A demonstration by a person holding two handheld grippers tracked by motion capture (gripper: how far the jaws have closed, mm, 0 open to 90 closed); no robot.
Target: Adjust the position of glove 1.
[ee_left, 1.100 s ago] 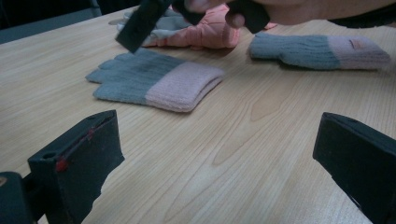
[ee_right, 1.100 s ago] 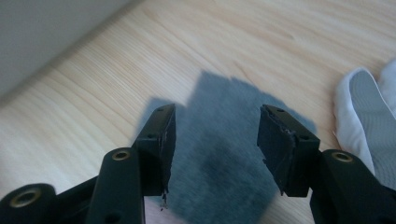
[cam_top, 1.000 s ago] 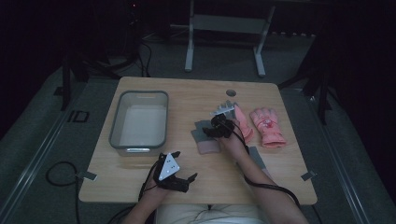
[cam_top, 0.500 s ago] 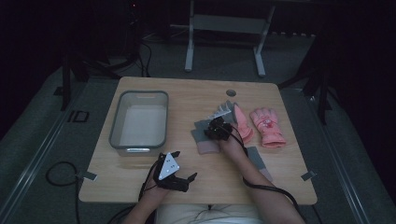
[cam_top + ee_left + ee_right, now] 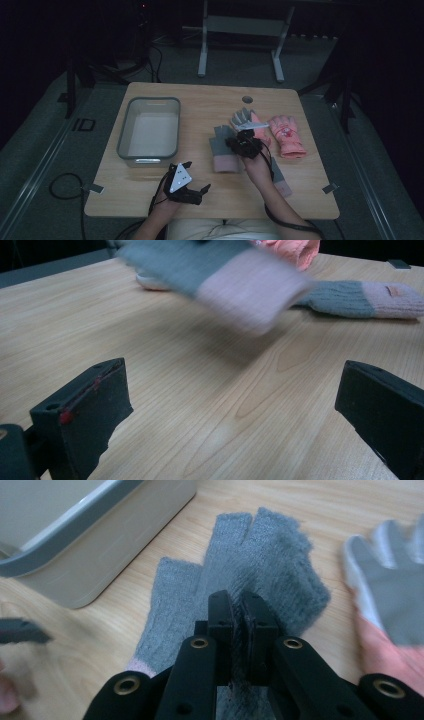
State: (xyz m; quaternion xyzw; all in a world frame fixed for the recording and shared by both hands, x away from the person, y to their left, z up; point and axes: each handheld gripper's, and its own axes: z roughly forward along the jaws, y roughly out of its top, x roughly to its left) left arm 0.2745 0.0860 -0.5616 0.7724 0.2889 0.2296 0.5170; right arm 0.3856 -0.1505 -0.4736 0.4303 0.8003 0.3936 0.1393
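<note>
Grips a bunched fold of the grey knit glove (image 5: 270,565) in the right tool (image 5: 242,602), jaws having just closed down onto the wool, with fabric caught between the pads about mid-palm. Holds the left tool (image 5: 196,176) gaping wide on nothing, low by the near edge of the bench (image 5: 200,105).

Lies, or just begins to lift, near the middle of the bench, a little toward the right edge, between the grey tub (image 5: 125,145) and the pink glove (image 5: 285,135). Looks blurred and clear of the wood in the left gripper view, cuff end free.

Probably handles light, soft and limp: droops from any pinch, keeps no shape, breaks under no squeeze. Unlikely to slip, given the grippy knit. Best taken by a gathered fold at the palm or by the thicker cuff, not by a single finger stub.

Points the cut-off fingers toward the far edge and the pale pink cuff toward the near edge. Runs lengthwise near to far, roughly parallel to the side edges.
</note>
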